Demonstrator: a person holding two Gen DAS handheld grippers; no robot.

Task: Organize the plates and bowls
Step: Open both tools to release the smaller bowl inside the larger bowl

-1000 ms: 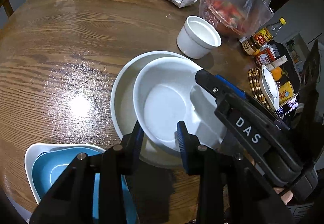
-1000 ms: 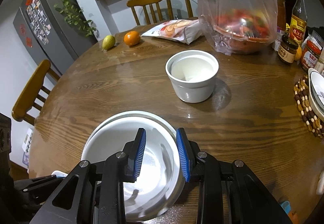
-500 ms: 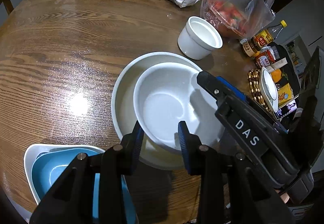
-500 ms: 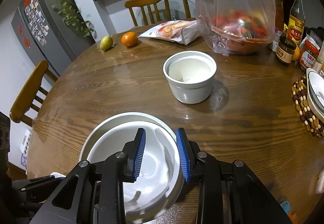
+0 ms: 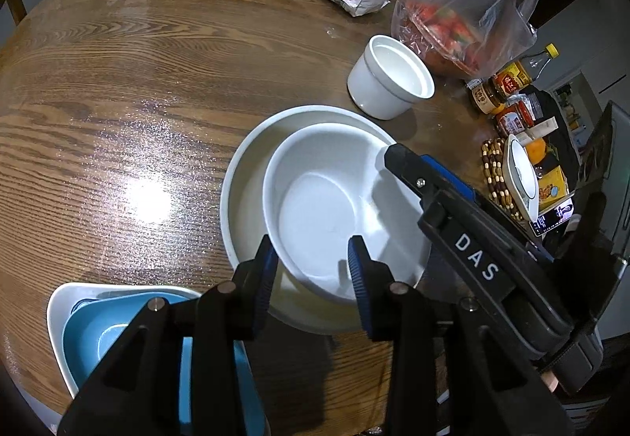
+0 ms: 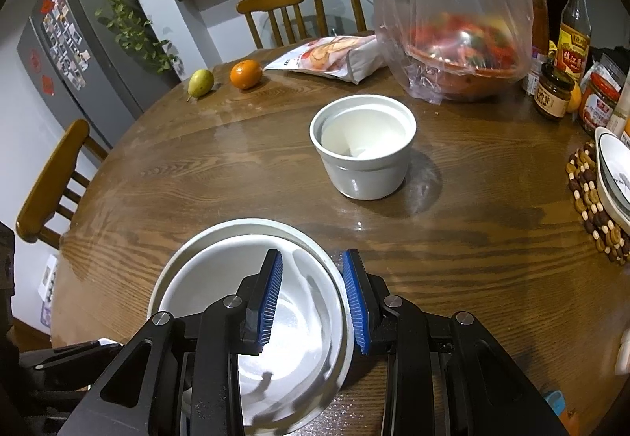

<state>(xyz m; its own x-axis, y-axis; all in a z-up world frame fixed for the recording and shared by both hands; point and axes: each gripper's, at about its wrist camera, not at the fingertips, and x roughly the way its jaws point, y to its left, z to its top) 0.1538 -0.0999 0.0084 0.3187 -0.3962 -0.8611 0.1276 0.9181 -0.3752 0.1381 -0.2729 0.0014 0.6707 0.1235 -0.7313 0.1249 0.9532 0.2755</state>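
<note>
brown wooden round tabletop (image 5: 118,89) carries a white round bowl (image 5: 327,207) nested in a wider white bowl (image 5: 244,176); left claw (image 5: 313,270) and right claw (image 6: 311,298) both gape, holding nothing.

blue dish (image 5: 98,333) partly behind left gripper, patterned bowl (image 6: 614,176) cut by frame edge, jar labels unreadable

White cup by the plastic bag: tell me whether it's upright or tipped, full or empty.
Upright and empty. The cup stands on its base on the table, its mouth facing up, and both views show only a bare white inside.
</note>
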